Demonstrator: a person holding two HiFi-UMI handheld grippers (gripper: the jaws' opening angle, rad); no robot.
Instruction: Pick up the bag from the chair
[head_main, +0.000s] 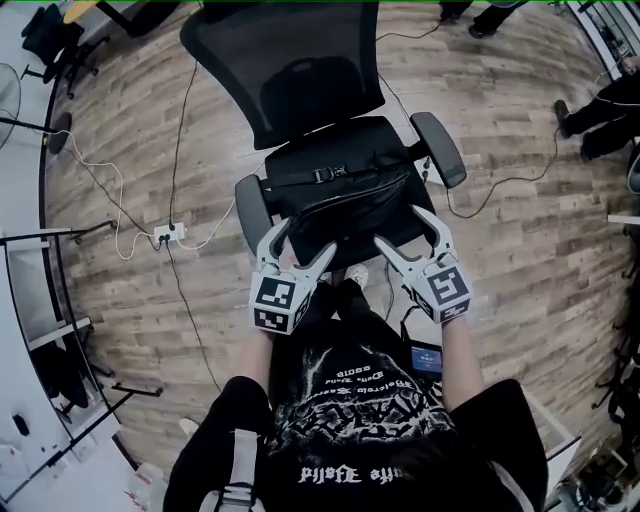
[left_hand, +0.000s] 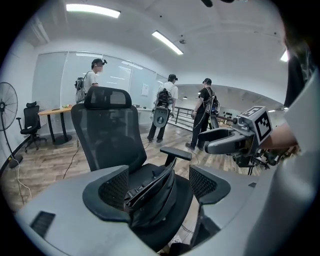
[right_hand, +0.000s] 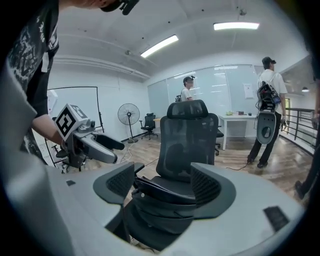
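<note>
Wood-plank floor (head_main: 520, 230) runs under a black mesh-backed office chair (head_main: 290, 80). White cables (head_main: 100, 185) and a power strip (head_main: 168, 234) lie to the chair's left. The room is an open office with a glass wall (left_hand: 120, 80), ceiling strip lights (left_hand: 167, 42), a standing fan (right_hand: 128, 114) and a desk (right_hand: 240, 117). 3 people (left_hand: 165, 107) wearing backpacks stand beyond the chair.

The black bag (head_main: 335, 190) lies flat on the seat between the 2 armrests (head_main: 440, 148), with a buckle (head_main: 325, 173) on top. The left gripper (head_main: 303, 245) and right gripper (head_main: 402, 232) are both spread wide at the seat's front edge, framing the bag and pinching nothing. I cannot tell whether any jaw tip touches the bag. The seat hides the chair's base.
</note>
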